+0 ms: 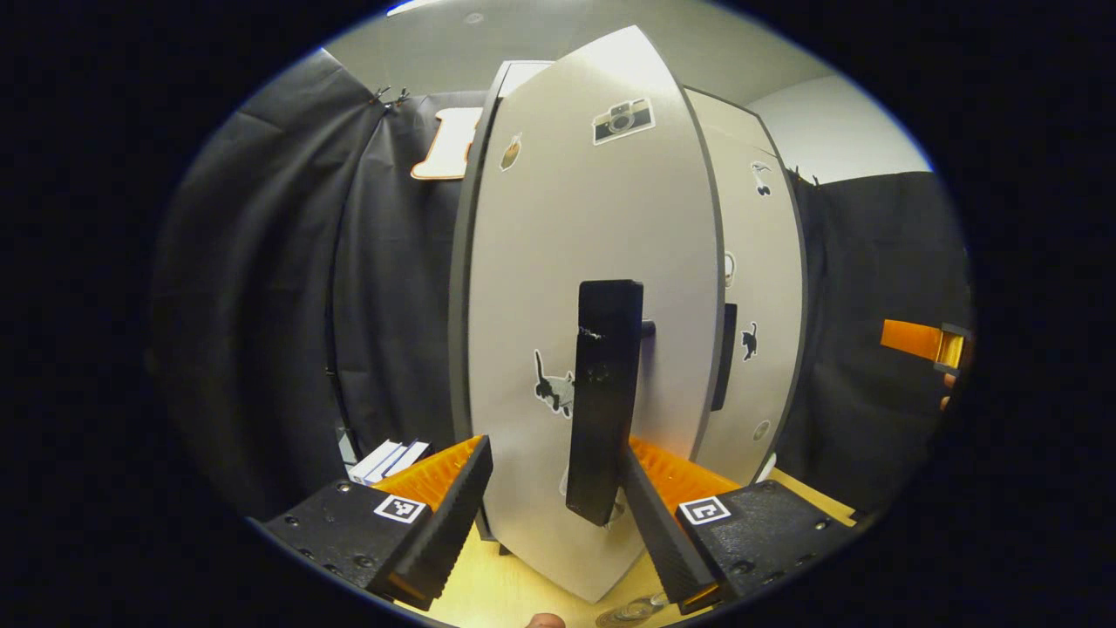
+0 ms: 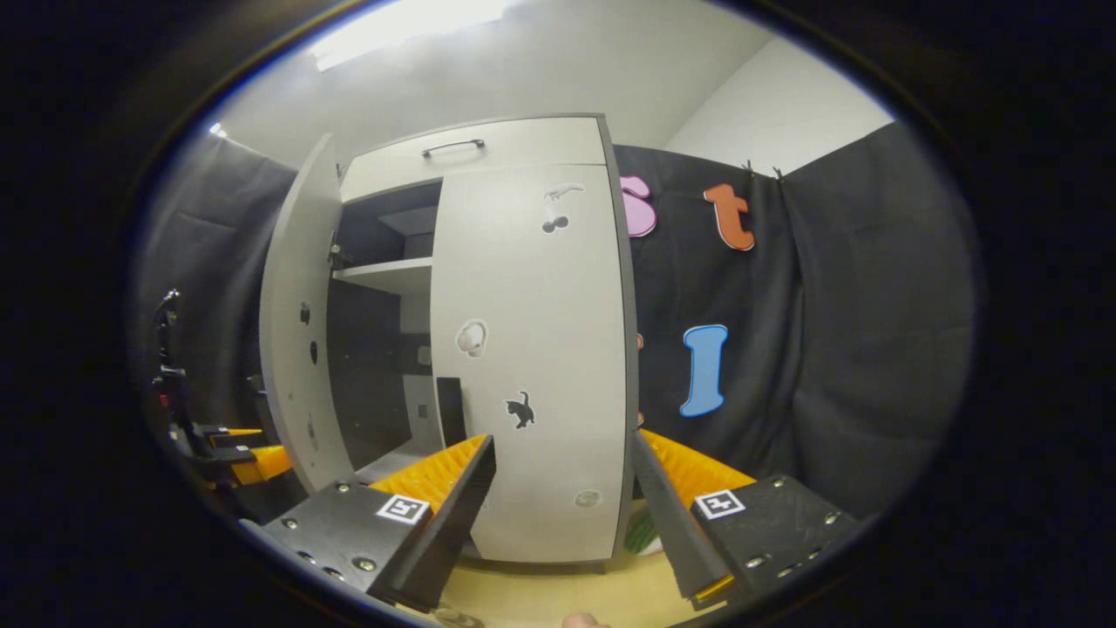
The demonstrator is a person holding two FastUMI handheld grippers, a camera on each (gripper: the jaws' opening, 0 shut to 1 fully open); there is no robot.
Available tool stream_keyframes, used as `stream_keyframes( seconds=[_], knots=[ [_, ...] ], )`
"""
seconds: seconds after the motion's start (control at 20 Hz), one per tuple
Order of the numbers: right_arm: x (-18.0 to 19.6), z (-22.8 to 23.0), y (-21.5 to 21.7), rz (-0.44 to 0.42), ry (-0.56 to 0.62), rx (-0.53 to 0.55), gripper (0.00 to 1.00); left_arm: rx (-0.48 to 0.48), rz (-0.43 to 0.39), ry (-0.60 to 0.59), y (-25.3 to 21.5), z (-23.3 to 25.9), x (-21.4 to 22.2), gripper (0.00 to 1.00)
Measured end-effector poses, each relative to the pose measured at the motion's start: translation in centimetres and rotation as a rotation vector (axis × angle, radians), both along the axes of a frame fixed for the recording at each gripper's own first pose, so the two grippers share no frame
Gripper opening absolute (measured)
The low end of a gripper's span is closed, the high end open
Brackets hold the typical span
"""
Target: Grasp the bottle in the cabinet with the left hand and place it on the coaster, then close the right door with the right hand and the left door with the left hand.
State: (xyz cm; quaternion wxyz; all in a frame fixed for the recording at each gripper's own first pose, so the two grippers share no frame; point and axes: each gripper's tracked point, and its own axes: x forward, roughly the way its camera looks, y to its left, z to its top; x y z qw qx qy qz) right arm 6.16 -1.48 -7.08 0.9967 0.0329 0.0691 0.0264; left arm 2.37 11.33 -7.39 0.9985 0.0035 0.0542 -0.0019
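Grey left door [image 1: 593, 288] stood ajar, its handle [image 1: 604, 397] between my left gripper's [image 1: 558, 488] wide-open, empty jaws. I judged a flat, steady push best. My right gripper [image 2: 562, 488] gaped empty before the shut right door [image 2: 532, 366].

right door [image 2: 532, 366] closed, left door [image 2: 296, 323] ajar

Cabinet [image 2: 488, 340] stands on table [image 2: 540, 593], before cloth wall [image 2: 828, 349]; left door [image 2: 292, 331] swung out, right door [image 2: 532, 366] flush.

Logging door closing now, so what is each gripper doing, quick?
Left gripper: open, fingers either side of the left door's handle, not pressing it.
Right gripper: open, holding nothing, facing the shut right door.
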Motion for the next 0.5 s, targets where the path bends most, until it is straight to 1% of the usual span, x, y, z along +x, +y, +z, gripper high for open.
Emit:
stream_keyframes(
  seconds=[0.1, 0.2, 0.5],
  knots=[
    [0.1, 0.0, -0.5, -0.008, -0.001, -0.007, 0.95, -0.002, -0.006, 0.002, -0.4, -0.1, 0.8, 0.89],
    [0.0, 0.1, -1.3, -0.022, -0.002, -0.014, 0.95, -0.028, -0.031, 0.008, -1.8, -0.4, 2.2, 0.99],
    [-0.4, -0.1, -4.1, -0.073, 0.005, -0.014, 0.95, -0.006, -0.065, 0.009, -4.3, -0.4, 5.6, 0.98]
  ],
)
